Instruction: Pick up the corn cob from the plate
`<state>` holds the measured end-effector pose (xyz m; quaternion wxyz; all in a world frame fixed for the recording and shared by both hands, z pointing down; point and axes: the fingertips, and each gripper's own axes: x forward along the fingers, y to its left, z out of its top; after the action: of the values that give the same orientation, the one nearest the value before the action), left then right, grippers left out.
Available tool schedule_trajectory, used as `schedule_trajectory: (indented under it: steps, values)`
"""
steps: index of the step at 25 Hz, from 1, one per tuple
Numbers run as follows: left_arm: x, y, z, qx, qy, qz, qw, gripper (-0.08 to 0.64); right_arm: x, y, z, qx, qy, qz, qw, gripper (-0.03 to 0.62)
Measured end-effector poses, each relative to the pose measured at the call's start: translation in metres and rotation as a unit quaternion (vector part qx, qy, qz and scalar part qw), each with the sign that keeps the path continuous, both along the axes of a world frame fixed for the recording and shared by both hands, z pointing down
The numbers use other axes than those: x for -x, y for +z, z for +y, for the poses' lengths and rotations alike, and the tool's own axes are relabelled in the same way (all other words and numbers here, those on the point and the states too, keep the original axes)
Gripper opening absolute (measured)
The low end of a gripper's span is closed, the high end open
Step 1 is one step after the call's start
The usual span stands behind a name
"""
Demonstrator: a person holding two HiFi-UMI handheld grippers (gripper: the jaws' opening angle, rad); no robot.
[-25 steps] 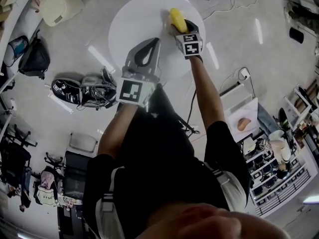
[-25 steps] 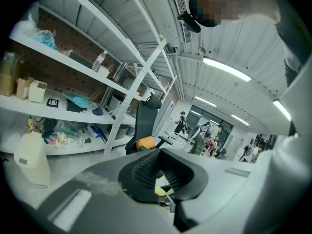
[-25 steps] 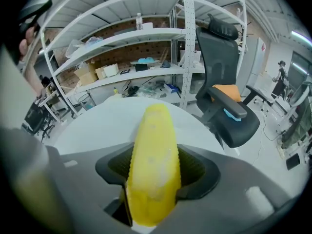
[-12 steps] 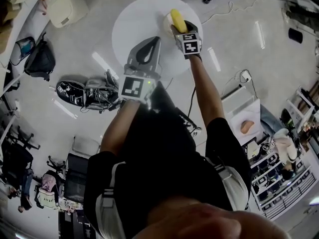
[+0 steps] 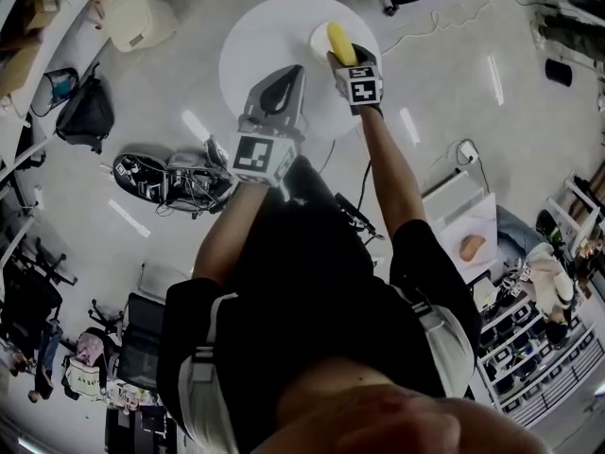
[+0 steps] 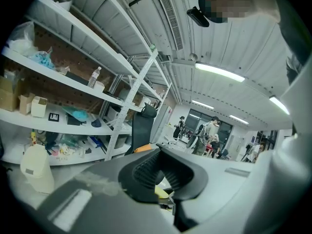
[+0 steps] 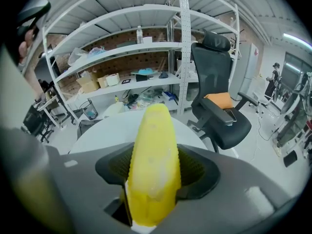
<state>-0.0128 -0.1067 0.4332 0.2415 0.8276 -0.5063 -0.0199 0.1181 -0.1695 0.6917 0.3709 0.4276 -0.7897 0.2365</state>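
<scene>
Yellow corn cob point(image 7: 153, 160) in right gripper point(image 7: 155, 174); head view adds plate point(image 5: 314, 38).

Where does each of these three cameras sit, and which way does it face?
Head view: on the person's head, facing steeply down at the round white table; shows torso, both arms, left gripper, right gripper.
Left gripper view: on the left gripper, looking along its shut jaws at metal shelves and ceiling.
Right gripper view: on the right gripper, looking along jaws clamping the yellow corn cob.
Shared: cob in head and right gripper views; shelves in both gripper views.
</scene>
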Motion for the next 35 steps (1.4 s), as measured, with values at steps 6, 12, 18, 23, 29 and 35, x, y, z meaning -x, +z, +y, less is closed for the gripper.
schedule_trajectory:
  steps: [6,12,18,23,29,35]
  values:
    - [-0.007,-0.017,0.018,-0.029,0.008,-0.012,0.9995,0.000,-0.003,-0.016,0.017,-0.005,0.007,-0.006,1.000,0.262]
    - [-0.009,-0.035,0.027,-0.049,0.008,-0.007,0.9988,0.000,-0.002,-0.031,0.029,-0.015,0.012,-0.008,1.000,0.262]
    - [-0.010,-0.058,0.031,-0.070,0.002,-0.004,0.9975,0.000,-0.003,-0.051,0.040,-0.026,0.017,-0.015,0.999,0.262]
    - [-0.009,-0.077,0.038,-0.083,0.002,-0.003,0.9965,0.000,-0.003,-0.072,0.051,-0.038,0.023,-0.017,0.999,0.262]
    - [-0.016,-0.088,0.047,-0.093,0.009,-0.004,0.9956,0.000,-0.004,-0.095,0.065,-0.051,0.026,-0.021,0.998,0.262]
    - [-0.015,-0.097,0.054,-0.102,0.011,-0.008,0.9947,0.000,-0.005,-0.111,0.078,-0.061,0.032,-0.027,0.997,0.262]
